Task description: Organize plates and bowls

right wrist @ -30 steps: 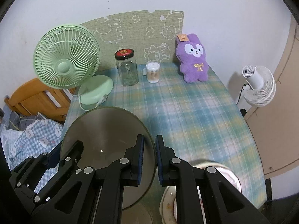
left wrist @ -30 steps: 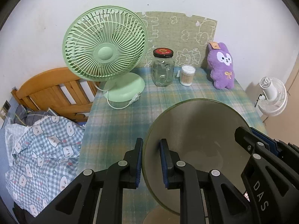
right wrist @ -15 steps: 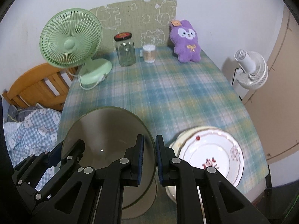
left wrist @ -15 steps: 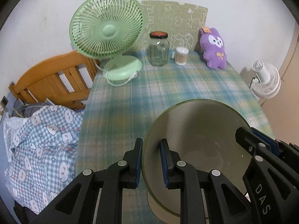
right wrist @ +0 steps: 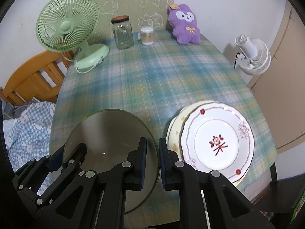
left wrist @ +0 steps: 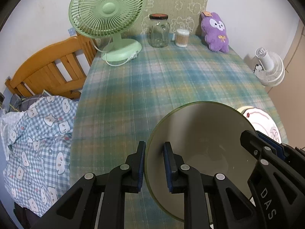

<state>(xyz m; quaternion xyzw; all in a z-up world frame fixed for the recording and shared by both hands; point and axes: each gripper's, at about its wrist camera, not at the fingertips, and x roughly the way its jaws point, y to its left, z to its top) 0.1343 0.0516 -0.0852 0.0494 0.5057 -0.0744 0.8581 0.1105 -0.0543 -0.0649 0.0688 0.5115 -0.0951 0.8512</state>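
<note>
The left tool [left wrist: 153, 164] and right tool [right wrist: 152, 160] each clamp opposite rim sections of the green-rimmed bowl [right wrist: 106, 133], sharing its load and keeping it level above the table [right wrist: 152, 72], just left of the stacked plates [right wrist: 217, 139].

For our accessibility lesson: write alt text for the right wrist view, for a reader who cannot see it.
Two tools hold a green-rimmed bowl by opposite rims above a plaid table: the right tool near the centre, the left tool at lower left. Beside it two plates are stacked; a fan, jar and purple plush stand behind.
</note>
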